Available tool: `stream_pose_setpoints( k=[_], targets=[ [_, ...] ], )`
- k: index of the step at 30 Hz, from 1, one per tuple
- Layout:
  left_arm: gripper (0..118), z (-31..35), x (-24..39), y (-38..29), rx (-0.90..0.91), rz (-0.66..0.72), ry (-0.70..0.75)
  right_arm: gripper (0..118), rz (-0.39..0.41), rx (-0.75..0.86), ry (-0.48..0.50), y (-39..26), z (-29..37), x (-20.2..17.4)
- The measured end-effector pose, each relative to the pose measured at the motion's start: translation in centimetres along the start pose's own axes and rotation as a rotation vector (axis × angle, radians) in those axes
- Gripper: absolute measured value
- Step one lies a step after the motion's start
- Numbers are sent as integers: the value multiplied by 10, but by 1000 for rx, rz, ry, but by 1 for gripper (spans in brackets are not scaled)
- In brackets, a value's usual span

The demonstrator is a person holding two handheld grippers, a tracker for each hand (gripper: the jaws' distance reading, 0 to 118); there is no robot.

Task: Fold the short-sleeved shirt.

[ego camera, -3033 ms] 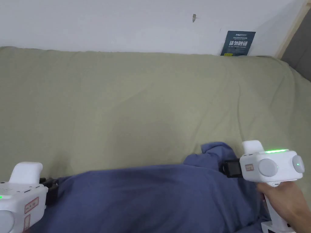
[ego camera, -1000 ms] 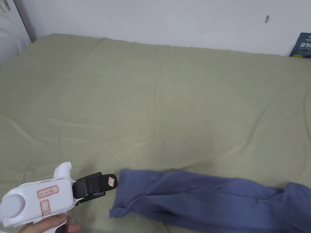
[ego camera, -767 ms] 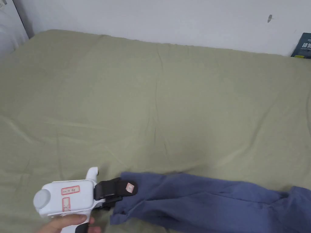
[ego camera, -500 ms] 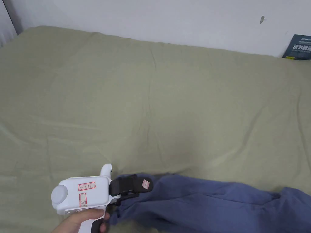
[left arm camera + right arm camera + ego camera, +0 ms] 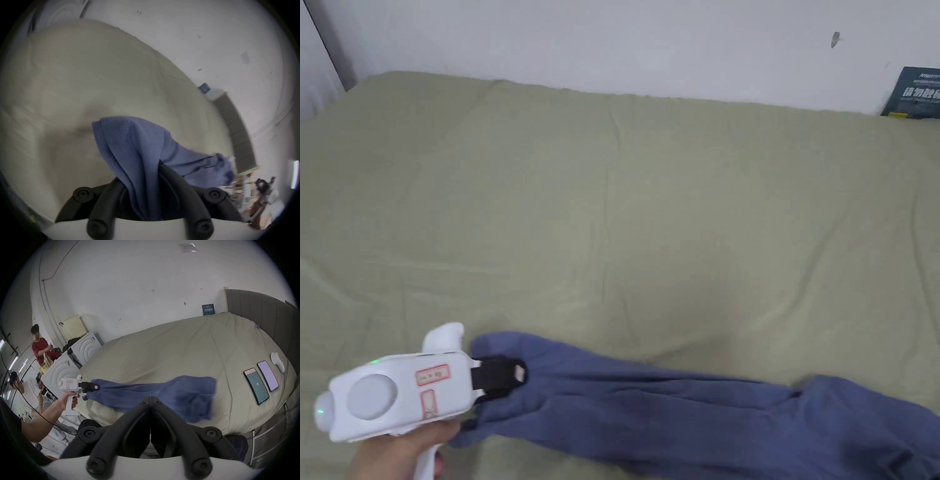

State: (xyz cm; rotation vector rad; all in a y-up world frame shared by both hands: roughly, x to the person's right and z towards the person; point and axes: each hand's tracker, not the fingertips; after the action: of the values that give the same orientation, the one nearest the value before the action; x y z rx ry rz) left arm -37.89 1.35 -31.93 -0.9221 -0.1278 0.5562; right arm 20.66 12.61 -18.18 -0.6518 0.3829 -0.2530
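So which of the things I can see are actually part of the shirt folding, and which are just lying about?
Part of the job:
- blue short-sleeved shirt, stretched along the bed's near edge
- left gripper, shut on the shirt's end
- right gripper, jaws together, holding nothing
- bed, the work surface

Just lying about:
- two phones
- white device beside them
- dark sign against the wall

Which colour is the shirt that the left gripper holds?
The shirt is plain blue, without pattern; the head view shows it best.
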Motion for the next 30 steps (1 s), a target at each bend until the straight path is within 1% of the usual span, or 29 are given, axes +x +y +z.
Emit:
stream_pose_setpoints(
  k=[3, 4, 6, 7, 8, 11, 12, 13, 15, 17, 18, 19, 20, 21, 22, 23, 24, 25, 27, 28, 29, 30],
  targets=[
    [8, 26, 21, 2, 21, -85, 124, 0, 13, 6, 7, -3, 0, 1],
    [8, 23, 6, 12, 27, -116, 127, 0, 21, 10, 7, -4, 1, 3],
    [8, 35, 39, 8, 67, -215, 182, 0, 24, 13, 14, -7, -1, 3],
    [8, 37, 62, 1, 67, -235, 191, 0, 24, 19, 21, -8, 0, 5],
    [8, 29, 83, -16, 76, -260, 163, 0, 23, 25, 28, -9, -1, 5],
    [8, 2, 134, -43, 75, -229, 132, 0, 29, 36, 41, -13, -1, 6],
    [8, -12, 158, -64, 92, -230, 145, 0, 30, 44, 44, -14, 1, 7],
    [8, -28, 169, -73, 90, -235, 155, 0, 28, 55, 49, -15, 3, 7],
    [8, -66, 183, -91, 79, -263, 181, 0, -10, 95, 59, -20, 8, 13],
    [8, -94, 186, -100, 37, -272, 268, 0, -46, 101, 80, -23, 12, 17],
    [13, -101, 183, -100, 46, -269, 274, 0, -40, 102, 74, -25, 14, 18],
    [32, -103, 182, -99, 46, -280, 279, 0, -38, 109, 68, -26, 16, 18],
    [68, -98, 183, -99, 55, -284, 271, 0, -34, 114, 68, -27, 19, 19],
    [111, -87, 184, -94, 84, -274, 217, 0, -35, 116, 72, -28, 20, 19],
    [118, -71, 184, -91, 122, -267, 158, 0, -39, 116, 74, -28, 22, 20],
    [116, -48, 183, -90, 150, -279, 98, 0, -43, 115, 73, -28, 23, 21],
    [118, -28, 185, -84, 218, -276, 55, 0, -45, 115, 69, -29, 24, 22],
    [118, -9, 180, -78, 223, -279, 26, 0, -48, 114, 65, -29, 24, 20],
    [118, 20, 164, -70, 271, -283, 52, 0, -50, 111, 62, -30, 24, 21],
    [118, 30, 157, -67, 277, -289, 117, 0, -50, 108, 60, -30, 23, 21],
    [118, 34, 145, -63, 289, -289, 150, 0, -49, 103, 55, -31, 22, 19],
    [116, 35, 133, -62, 295, -284, 138, 0, -49, 101, 51, -32, 21, 19]
  ],
)
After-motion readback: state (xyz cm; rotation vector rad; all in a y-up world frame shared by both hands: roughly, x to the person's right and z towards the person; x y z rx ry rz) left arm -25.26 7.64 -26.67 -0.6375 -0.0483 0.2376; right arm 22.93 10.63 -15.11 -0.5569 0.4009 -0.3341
